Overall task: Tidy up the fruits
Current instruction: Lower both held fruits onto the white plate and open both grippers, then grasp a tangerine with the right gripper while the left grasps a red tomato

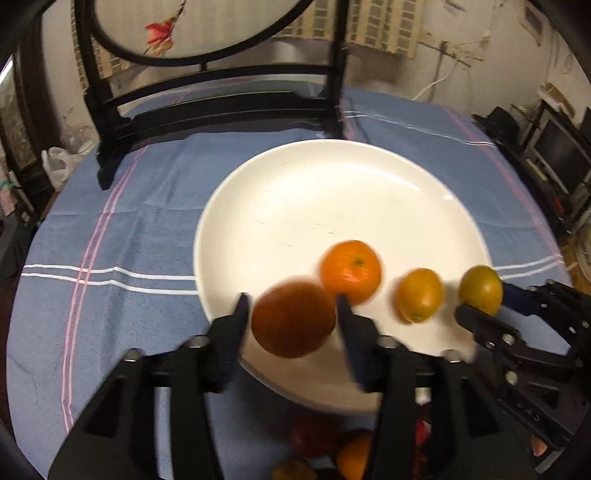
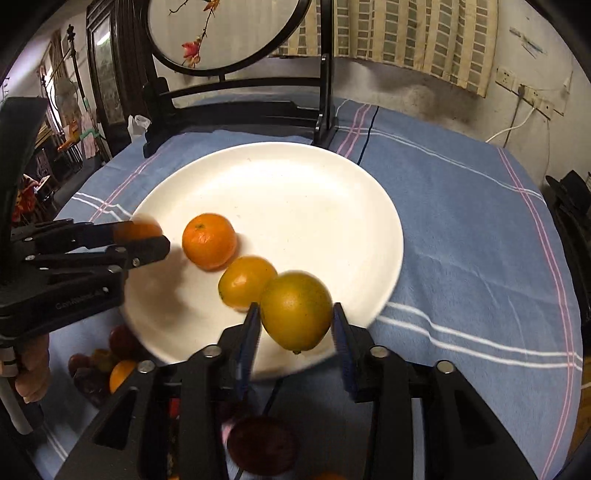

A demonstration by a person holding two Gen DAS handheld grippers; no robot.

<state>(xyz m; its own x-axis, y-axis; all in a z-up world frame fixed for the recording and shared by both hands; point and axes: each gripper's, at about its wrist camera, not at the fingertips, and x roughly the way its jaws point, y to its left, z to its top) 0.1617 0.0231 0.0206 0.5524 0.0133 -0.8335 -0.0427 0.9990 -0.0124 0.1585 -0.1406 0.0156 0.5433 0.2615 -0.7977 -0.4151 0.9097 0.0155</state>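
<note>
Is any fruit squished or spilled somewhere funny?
Nothing looks squished. Two oranges sit on the white plate; each gripper holds one more. Other fruit lies heaped beside the plate.

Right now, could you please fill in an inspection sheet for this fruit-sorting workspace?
Surface: blue striped tablecloth.
Job's things: round white plate holds a bright orange mandarin and a yellow-orange mandarin.
Clutter: pile of red and orange fruit beside the plate.
Grippers: left gripper around a dark orange mandarin; right gripper around a greenish-yellow citrus.
Cables: white wall cord.
Surroundings: black framed round screen, curtain.
</note>
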